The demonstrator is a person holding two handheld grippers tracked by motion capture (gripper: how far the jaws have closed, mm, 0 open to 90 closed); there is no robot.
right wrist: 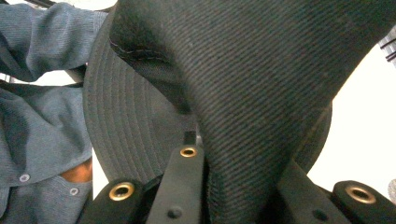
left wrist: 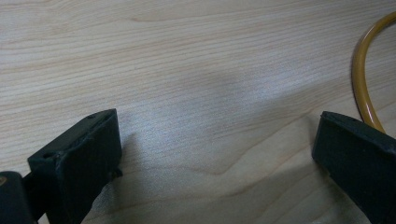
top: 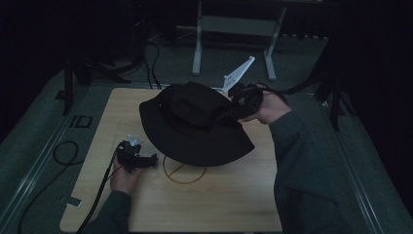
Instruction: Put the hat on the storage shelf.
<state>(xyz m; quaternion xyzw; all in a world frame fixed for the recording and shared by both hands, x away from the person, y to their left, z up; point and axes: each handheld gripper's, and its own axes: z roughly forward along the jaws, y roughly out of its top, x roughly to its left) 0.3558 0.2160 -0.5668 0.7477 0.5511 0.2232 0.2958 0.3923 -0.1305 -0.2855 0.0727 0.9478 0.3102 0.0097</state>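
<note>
Left gripper (top: 153, 160) sits wide open on the pale wood worktop (top: 219, 204), right gripper (top: 233, 111) clamped on black fabric bucket hat (top: 195, 122) brim, lifted above the worktop.

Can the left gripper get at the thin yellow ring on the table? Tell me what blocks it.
Probably yes. The left gripper sits open on the wooden table, right beside the thin yellow ring. The black fabric bucket hat, clamped by the right gripper, covers just the ring's far edge.

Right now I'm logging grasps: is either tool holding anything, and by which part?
The right tool is shut on the black hat, pinching its fabric at the brim's far right edge. The left tool is open over the table, holding nothing.
</note>
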